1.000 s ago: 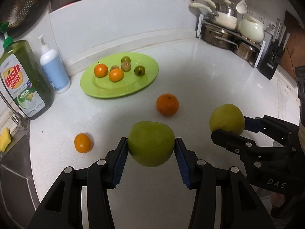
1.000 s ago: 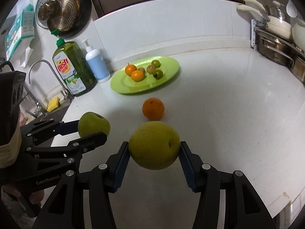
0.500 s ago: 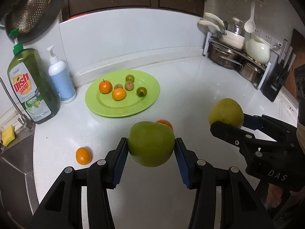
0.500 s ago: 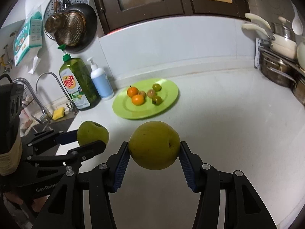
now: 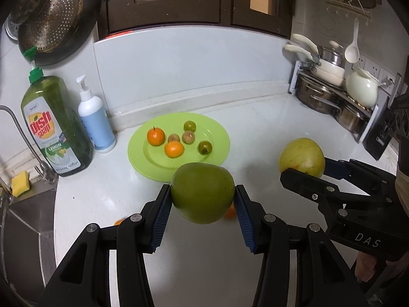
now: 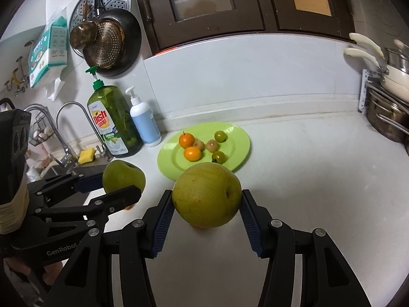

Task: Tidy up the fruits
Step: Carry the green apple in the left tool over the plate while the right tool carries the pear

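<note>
Fruits in transit. Left wrist view: left gripper (image 5: 202,199) pinches a green apple (image 5: 202,195) above the counter, short of the green plate (image 5: 219,151). Right wrist view: right gripper (image 6: 206,203) clamps a yellow pear (image 6: 206,194), likewise aloft. Step judged: carrying; next, advance over the plate's bare rim area, lower, release.

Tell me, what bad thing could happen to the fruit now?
The green apple and the yellow pear are round, and each gripper pinches its fruit only at two sides, so either could slip and fall onto the counter. The plate already holds six small fruits; a big one set down among them might knock them rolling. Oranges hidden under the grippers could get bumped too.
</note>
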Motion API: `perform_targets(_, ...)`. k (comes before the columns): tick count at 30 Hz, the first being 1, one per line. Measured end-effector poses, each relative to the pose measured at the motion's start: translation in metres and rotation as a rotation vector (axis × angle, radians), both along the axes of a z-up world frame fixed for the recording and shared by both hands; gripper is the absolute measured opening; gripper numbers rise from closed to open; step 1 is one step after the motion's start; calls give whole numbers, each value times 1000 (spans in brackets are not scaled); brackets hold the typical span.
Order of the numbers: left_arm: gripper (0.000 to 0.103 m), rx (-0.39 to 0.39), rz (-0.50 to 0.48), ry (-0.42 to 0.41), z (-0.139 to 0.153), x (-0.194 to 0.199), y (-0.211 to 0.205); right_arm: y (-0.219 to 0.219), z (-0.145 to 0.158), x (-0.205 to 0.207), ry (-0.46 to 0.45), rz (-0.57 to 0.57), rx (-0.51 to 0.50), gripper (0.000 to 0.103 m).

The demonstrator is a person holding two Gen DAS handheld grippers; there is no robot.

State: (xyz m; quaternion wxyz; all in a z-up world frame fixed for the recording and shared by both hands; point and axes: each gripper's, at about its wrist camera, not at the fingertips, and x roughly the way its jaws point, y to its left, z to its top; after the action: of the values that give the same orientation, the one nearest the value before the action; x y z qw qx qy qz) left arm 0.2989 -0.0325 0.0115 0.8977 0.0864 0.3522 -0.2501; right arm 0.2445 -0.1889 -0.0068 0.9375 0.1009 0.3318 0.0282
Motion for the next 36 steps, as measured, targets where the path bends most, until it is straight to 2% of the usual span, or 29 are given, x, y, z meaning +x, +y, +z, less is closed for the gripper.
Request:
perform_targets(16,49,-15,64,-9,8,52,-12,-18,12,60,-41,53,-1,53)
perform_targets(24,49,-14,87,-10,5,90,-19,-28,5,103,-14,82,-8,53)
perform_targets(36,49,4,67,29,-10,149,-34,-39,-13,162,44,106,-30,53)
